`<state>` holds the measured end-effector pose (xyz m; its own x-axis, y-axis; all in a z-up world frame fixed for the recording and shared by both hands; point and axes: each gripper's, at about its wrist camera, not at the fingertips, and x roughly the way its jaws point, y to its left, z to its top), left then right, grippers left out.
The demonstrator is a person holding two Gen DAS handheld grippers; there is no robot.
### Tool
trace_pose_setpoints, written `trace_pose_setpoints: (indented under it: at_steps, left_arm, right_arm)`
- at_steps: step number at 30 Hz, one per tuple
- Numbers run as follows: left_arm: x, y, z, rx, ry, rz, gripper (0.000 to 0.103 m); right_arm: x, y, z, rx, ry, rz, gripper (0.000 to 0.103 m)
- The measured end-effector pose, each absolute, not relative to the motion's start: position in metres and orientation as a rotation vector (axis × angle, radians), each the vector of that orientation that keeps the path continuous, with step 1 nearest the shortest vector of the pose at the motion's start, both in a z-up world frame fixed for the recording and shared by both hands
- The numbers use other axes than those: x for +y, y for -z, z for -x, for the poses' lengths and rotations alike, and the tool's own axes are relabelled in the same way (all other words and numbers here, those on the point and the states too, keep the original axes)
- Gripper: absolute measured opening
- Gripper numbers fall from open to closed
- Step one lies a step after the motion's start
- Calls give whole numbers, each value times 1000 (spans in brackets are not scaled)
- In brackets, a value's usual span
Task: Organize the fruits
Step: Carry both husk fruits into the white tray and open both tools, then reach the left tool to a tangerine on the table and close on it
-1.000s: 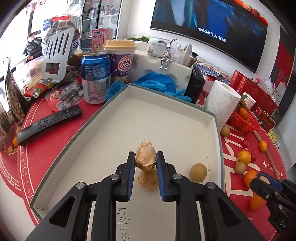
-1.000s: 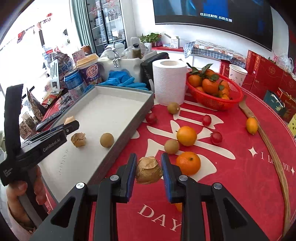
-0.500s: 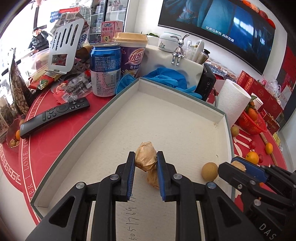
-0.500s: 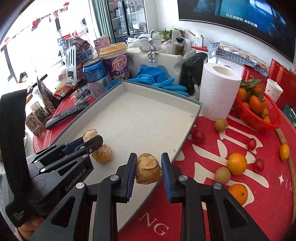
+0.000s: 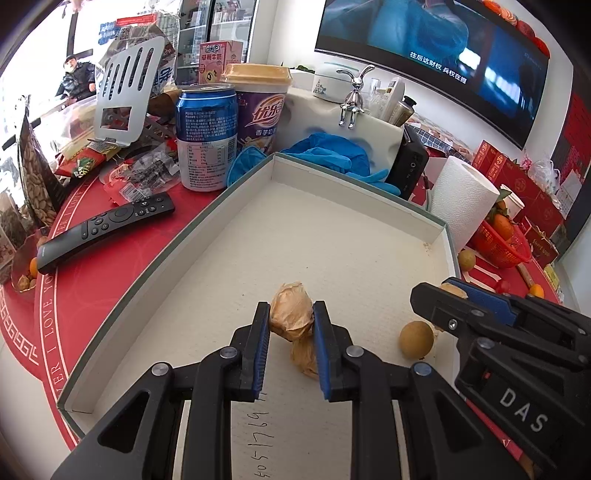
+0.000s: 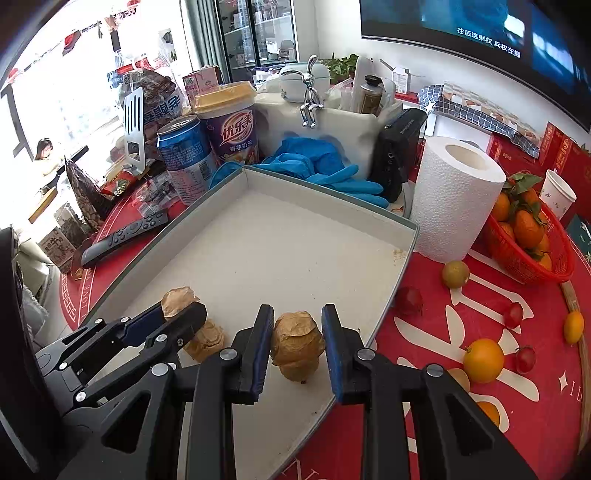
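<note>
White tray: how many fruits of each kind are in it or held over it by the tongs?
Papery tan husked fruits: 3, one in left tongs, one in right tongs, one lying loose
Round smooth brown fruit: 1
Total: 4

The right gripper (image 5: 448,291) carries white letters "DAS" on its black body. Handwritten digits run along the floor of the tray (image 5: 439,230); they look like "4051769", though the hand is rough. The purple cup (image 6: 231,127) bears large Chinese characters "优乐美" with "香芋奶茶" beneath. The television screen (image 6: 480,33) shows a white subtitle, "往后这财权 兵权在握". The red cloth (image 5: 55,295) on the counter has white lettering near its edge reading "I LOVE YOU", part of it repeated and cut off. The blue can (image 5: 207,136) has a white panel of print too small to read. The pink carton (image 5: 219,59) carries Chinese characters, not legible.
</note>
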<state>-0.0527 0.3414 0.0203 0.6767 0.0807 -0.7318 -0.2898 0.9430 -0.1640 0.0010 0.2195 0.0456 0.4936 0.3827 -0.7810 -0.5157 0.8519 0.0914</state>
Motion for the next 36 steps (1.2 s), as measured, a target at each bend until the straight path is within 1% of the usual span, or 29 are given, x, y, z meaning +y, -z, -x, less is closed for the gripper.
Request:
trace_pose_setpoints:
  at_steps: [10, 11, 14, 17, 19, 20, 21, 22, 24, 25, 26, 27, 28, 29, 36]
  left_arm:
    - [342, -20, 54, 801, -214, 277, 25]
    - [342, -19, 54, 803, -221, 273, 26]
    - [343, -17, 54, 809, -246, 246, 35]
    - [342, -18, 55, 803, -272, 200, 37]
    - [343, -17, 55, 805, -276, 193, 38]
    - [345, -17, 56, 807, -273, 199, 39]
    - [345, -18, 56, 804, -273, 203, 44]
    - [345, -18, 56, 802, -278, 199, 49]
    - [342, -21, 58, 787, -285, 186, 78]
    - [341, -24, 61, 768, -286, 181, 82]
    - [339, -27, 63, 749, -294, 171, 83]
    - [338, -30, 64, 734, -297, 162, 83]
    - [337, -33, 66, 718, -294, 160, 83]
    - [336, -37, 68, 702, -288, 166, 83]
    - [315, -61, 82, 584, -128, 212, 85]
  right_arm:
    - [226, -42, -6, 911, -542, 181, 28]
    - [227, -43, -6, 910, -543, 183, 28]
    - [230, -42, -7, 922, -555, 180, 28]
    - [230, -38, -8, 946, -568, 163, 29]
    - [230, -37, -8, 952, -564, 156, 39]
    - [229, -37, -8, 948, -566, 153, 62]
    - [228, -39, -7, 937, -568, 149, 83]
    - [227, -42, -5, 923, -566, 147, 87]
    - [225, -48, -3, 900, -568, 147, 87]
    - [224, -51, -3, 890, -568, 143, 87]
    - [222, -54, -2, 882, -567, 136, 87]
    - [219, -57, -2, 877, -566, 125, 90]
    - [216, -60, -2, 871, -565, 112, 98]
    - [212, -65, 0, 855, -563, 92, 103]
    - [163, -96, 17, 749, -462, 20, 103]
